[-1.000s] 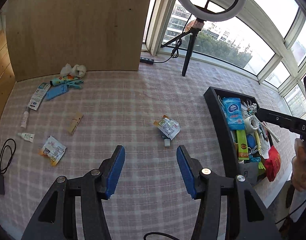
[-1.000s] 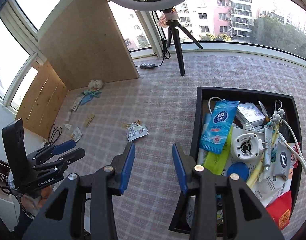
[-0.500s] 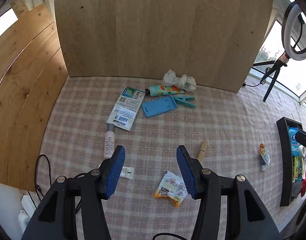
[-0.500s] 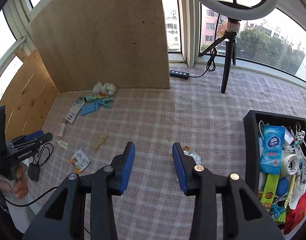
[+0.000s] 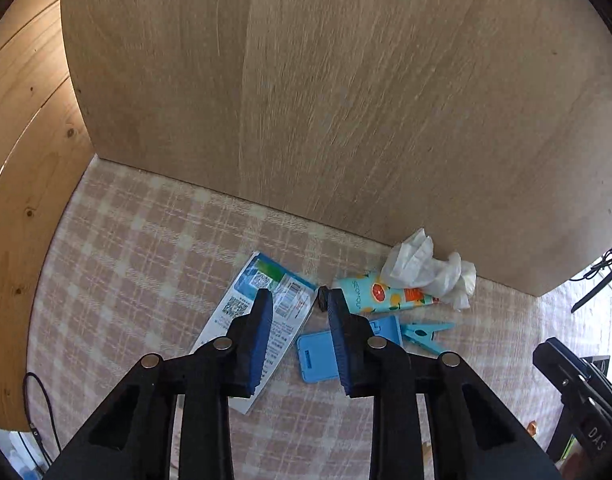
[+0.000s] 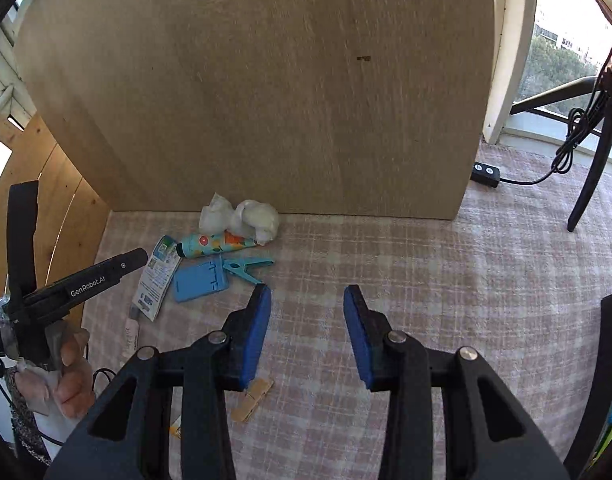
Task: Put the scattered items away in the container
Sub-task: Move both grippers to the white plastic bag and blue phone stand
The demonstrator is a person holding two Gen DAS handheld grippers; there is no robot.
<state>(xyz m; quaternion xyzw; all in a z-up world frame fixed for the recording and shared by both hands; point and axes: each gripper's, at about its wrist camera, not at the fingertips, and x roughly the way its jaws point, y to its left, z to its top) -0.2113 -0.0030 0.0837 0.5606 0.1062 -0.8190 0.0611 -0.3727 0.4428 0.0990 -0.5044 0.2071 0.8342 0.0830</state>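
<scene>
left tongs (image 5: 299,300) closing above a white-and-blue packet (image 5: 261,320) on the checked surface (image 5: 145,264), pinching nothing. right tongs (image 6: 307,294) spread, empty, near a blue phone stand (image 6: 199,280), teal clothespin (image 6: 245,268) and fruit-print tube (image 6: 215,245).

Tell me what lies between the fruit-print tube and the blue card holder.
Nothing: in the right wrist view the tube lies just behind the holder with only a thin strip of checked cloth between; the teal clip lies to the holder's right.
</scene>
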